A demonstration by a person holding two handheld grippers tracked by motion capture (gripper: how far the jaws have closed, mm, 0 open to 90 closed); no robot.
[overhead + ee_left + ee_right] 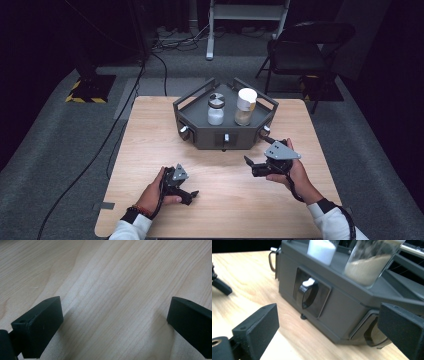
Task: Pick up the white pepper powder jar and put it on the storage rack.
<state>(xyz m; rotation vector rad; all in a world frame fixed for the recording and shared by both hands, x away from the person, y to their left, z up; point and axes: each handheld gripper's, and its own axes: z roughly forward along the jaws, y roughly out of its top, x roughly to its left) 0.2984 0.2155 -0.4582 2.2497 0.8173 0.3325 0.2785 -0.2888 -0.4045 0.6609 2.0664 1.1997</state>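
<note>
Right gripper (328, 325) fingers spread near grey stand (352, 307); left gripper (115, 322) fingers spread.

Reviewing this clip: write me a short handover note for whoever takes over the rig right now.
Left gripper: open, empty, low over the bare table.
Right gripper: open, empty, aimed at the front of the grey rack, not touching it.
Two jars stand on top of the rack: white-filled jar, tan-filled jar. A ring handle sits in the rack's front recess.
Done: nothing gripped yet.
Left: probably closing in on the rack front; everything else remains.
</note>
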